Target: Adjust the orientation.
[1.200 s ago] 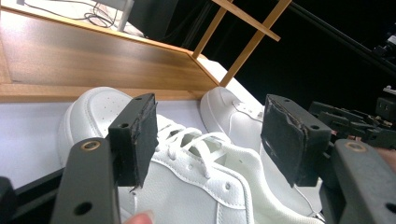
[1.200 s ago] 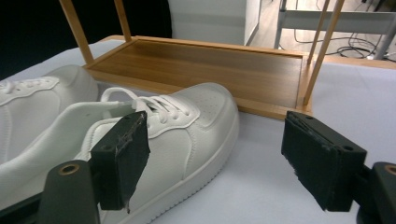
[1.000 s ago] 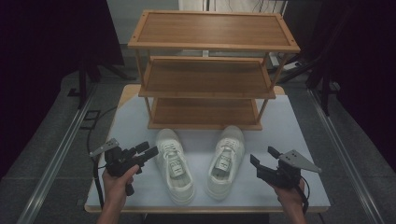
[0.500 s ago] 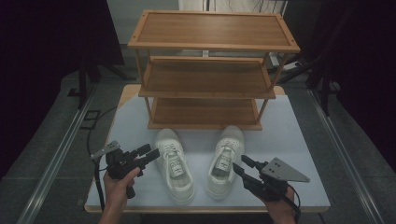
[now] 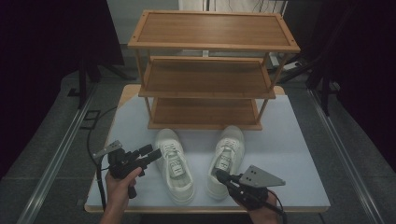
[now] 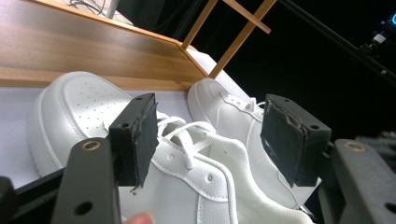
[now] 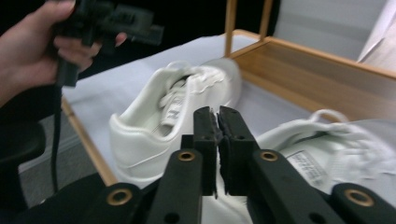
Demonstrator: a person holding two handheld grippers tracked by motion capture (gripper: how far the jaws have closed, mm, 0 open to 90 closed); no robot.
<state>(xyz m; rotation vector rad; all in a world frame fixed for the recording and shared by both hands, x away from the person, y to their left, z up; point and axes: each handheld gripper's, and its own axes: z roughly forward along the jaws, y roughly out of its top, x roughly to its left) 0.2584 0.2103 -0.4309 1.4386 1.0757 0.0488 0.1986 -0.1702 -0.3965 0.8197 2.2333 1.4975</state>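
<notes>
My left jaws [image 6: 208, 140] stand wide around the left shoe's [image 5: 175, 163] collar to lift it; my right jaws [image 7: 217, 144] have just closed empty above the right shoe [image 5: 226, 160], both shoes on the surface [image 5: 299, 154] before the rack [image 5: 210, 70]

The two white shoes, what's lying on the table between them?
Nothing: in the high view a bare strip of the table separates the left shoe from the right shoe.

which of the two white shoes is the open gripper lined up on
The left shoe, beside the left gripper; the right shoe sits by the shut right gripper.
</notes>
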